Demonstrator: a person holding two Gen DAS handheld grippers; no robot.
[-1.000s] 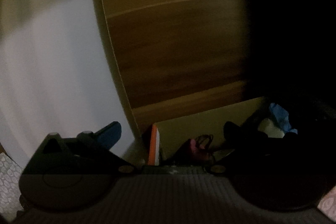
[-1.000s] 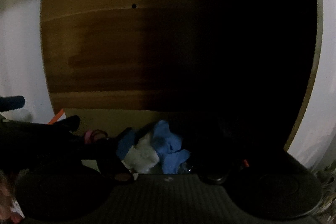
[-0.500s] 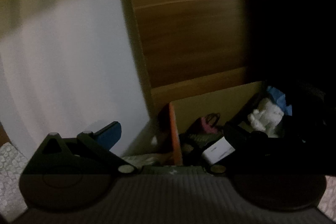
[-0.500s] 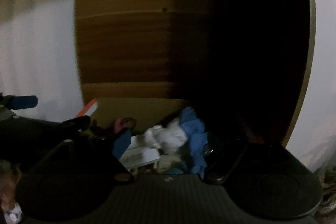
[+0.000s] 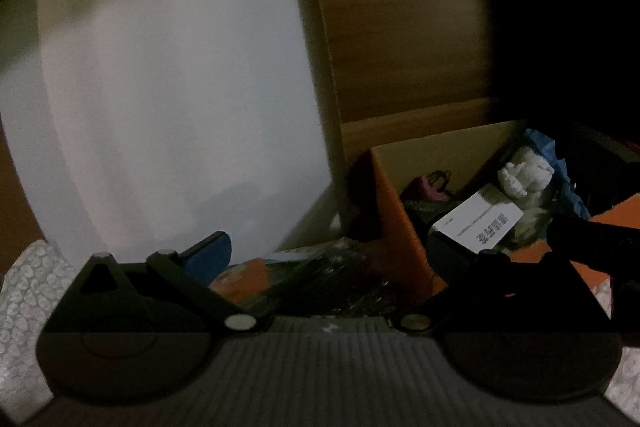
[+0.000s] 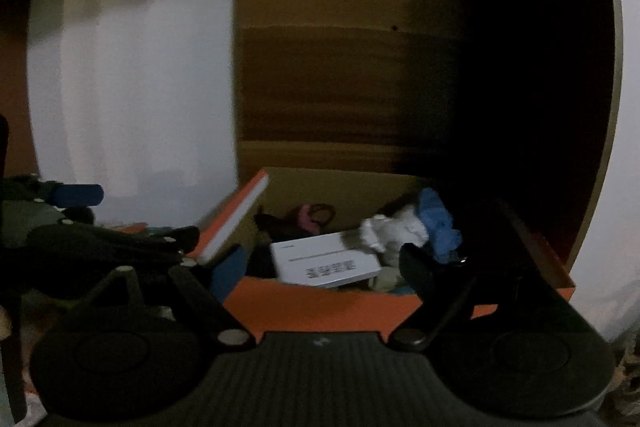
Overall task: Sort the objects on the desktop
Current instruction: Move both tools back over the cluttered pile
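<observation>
The orange box (image 6: 360, 303) sits right in front of your right claw (image 6: 324, 263), its near wall just beyond your fingertips and its open top facing up. Inside it, a white carton (image 6: 324, 261) with a barcode lies flat near the front wall, level with the gap between your fingers. Behind the carton, toward the back wall, is a pink-handled item (image 6: 310, 217), too dim to identify. To the right of the carton lies a white plush toy (image 6: 394, 231), with a blue cloth (image 6: 438, 223) touching it on its far right side.

Your right claw is spread wide and holds nothing; the blue pad of its left finger (image 6: 228, 269) is at the box's left front corner, and its dark right finger (image 6: 424, 275) reaches over the front wall next to the plush toy.

From your left claw (image 5: 348, 247), the same box (image 5: 394, 223) stands ahead and to the right, with the carton (image 5: 478, 223), the plush toy (image 5: 524, 175) and the blue cloth (image 5: 560, 163) visible inside. Your left claw is also open and empty. Its blue-padded left finger (image 5: 210, 255) stands outside the box; the right finger is lost in shadow. Between the fingers, on the table outside the box, lie an orange-labelled packet (image 5: 240, 277) and a dark crinkled wrapper (image 5: 340, 279). Bubble wrap (image 5: 20, 303) shows at the far left edge.

Behind everything rise a wooden panel (image 6: 320, 75) and a white wall (image 5: 172, 107).
</observation>
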